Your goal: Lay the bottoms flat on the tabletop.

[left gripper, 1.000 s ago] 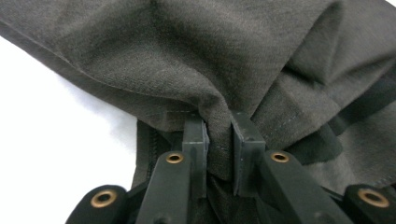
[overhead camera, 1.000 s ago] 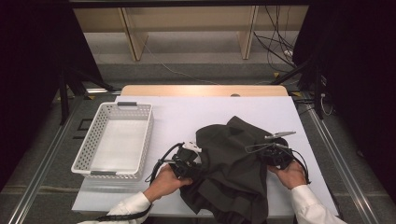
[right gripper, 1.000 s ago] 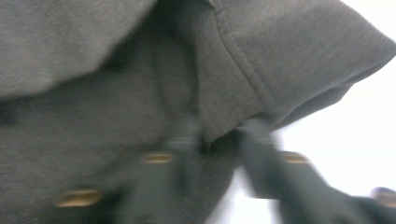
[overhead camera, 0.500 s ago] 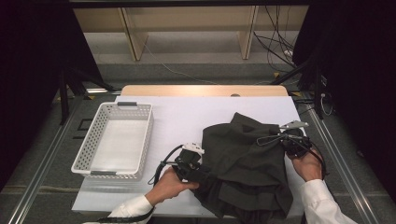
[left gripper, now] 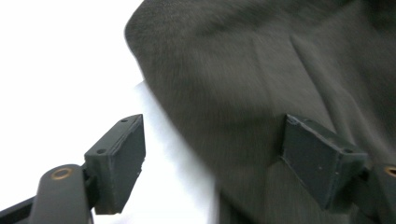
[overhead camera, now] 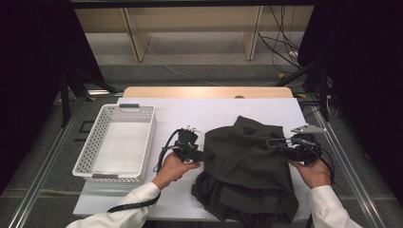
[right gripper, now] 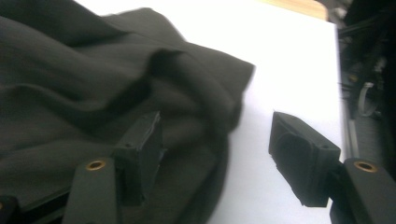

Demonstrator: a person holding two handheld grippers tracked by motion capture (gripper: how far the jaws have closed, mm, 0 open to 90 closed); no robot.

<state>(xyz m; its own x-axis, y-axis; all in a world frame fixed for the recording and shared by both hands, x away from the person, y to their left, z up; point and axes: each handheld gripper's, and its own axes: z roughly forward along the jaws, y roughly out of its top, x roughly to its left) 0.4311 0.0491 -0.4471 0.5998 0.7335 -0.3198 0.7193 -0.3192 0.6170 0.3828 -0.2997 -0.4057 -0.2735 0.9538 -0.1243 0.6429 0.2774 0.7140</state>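
Observation:
A dark grey garment (overhead camera: 247, 171) lies crumpled on the white table (overhead camera: 190, 114), right of centre. My left gripper (overhead camera: 203, 155) sits at the garment's left edge. Its jaws have just been opening, and in the left gripper view (left gripper: 212, 163) they stand open with the garment's (left gripper: 261, 70) edge loose between them and no pad pressing. My right gripper (overhead camera: 280, 146) is at the garment's right side. It has also just been opening, and in the right gripper view (right gripper: 219, 154) its jaws are open over the garment's (right gripper: 93, 93) folded edge.
A white perforated basket (overhead camera: 90, 156) stands on the table's left part with nothing in it. Bare white table lies behind the garment and between it and the basket. Cables and shelf legs are beyond the far edge.
Both grippers held the cloth a second ago. The right one pulled it out to the right, then both let go. The left one has drawn back to the garment's left edge.

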